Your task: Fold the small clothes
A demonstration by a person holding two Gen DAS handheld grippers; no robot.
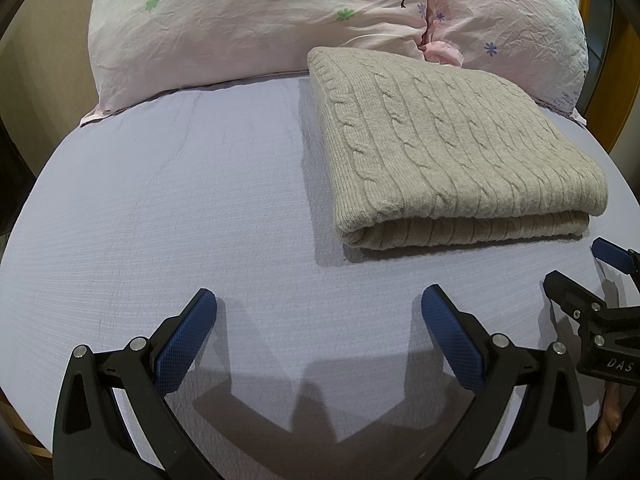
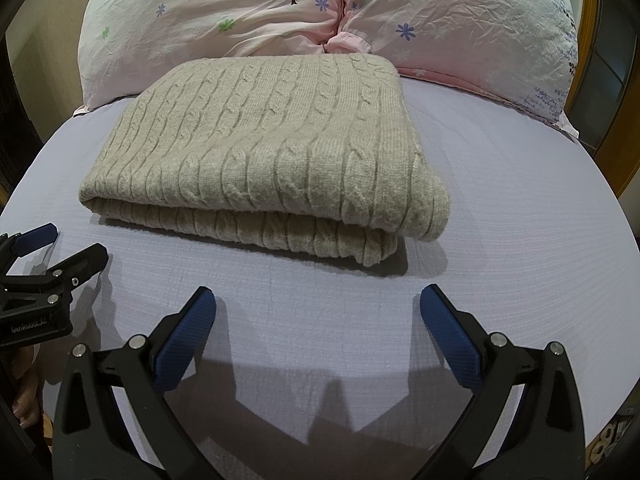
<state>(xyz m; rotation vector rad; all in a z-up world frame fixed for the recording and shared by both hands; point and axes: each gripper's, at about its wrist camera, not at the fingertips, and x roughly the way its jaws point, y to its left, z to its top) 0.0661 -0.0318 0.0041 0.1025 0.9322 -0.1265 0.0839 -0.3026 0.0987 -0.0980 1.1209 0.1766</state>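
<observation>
- My left gripper [image 1: 319,304] hovers released over bare bedsheet [image 1: 160,208].
- The sweater [image 2: 264,152] lies folded mid-bed, before the pillows [image 2: 460,20]; folding looks finished, I'd next withdraw.
- My right gripper [image 2: 318,304] hovers released, nothing held.

Open lavender ribbed bedsheet [image 1: 160,208] across left and lower frame of left view; blocked at right centre by folded beige cable-knit sweater [image 1: 440,140], at top by crumpled pink floral pillows [image 1: 240,20]. Bare strip below sweater in right view.
</observation>
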